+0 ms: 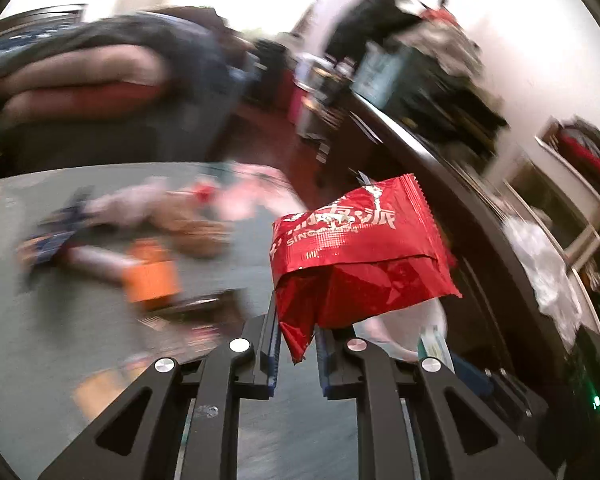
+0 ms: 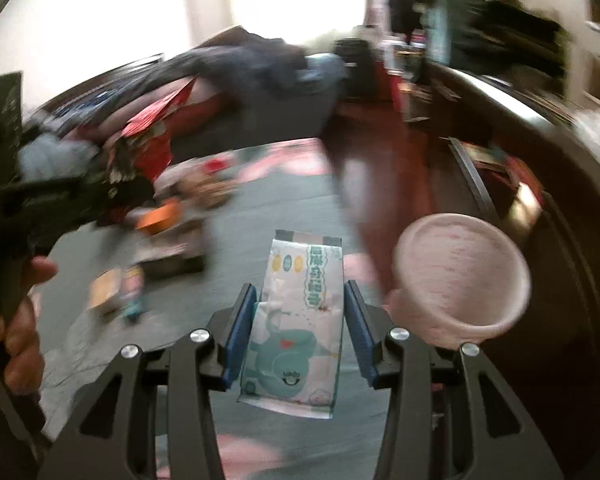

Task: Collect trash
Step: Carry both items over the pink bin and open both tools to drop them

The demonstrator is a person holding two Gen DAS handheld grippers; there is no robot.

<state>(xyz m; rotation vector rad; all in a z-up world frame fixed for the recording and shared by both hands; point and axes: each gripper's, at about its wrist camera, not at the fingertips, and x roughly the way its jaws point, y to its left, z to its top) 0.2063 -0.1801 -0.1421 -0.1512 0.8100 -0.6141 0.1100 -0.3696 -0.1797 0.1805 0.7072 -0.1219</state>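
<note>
My left gripper (image 1: 296, 320) is shut on a crumpled red snack wrapper (image 1: 360, 256), which stands up out of its jaws above the grey surface. My right gripper (image 2: 300, 292) is shut on a pale packet (image 2: 296, 320) printed with a teal elephant; the packet sits upright between the blue pads (image 2: 238, 332), clear of the surface. In the right wrist view the left gripper shows at the left edge, held by a hand (image 2: 20, 320), with the red wrapper (image 2: 152, 136) in it. A round pink container (image 2: 460, 276) stands open just right of my right gripper.
Blurred litter lies on the grey surface (image 1: 40, 340): an orange box (image 1: 152, 276), a dark blue wrapper (image 1: 56, 232) and brown bits (image 1: 196, 232). A sofa piled with clothes (image 1: 100, 72) is behind. A dark curved furniture edge (image 1: 480, 208) runs along the right.
</note>
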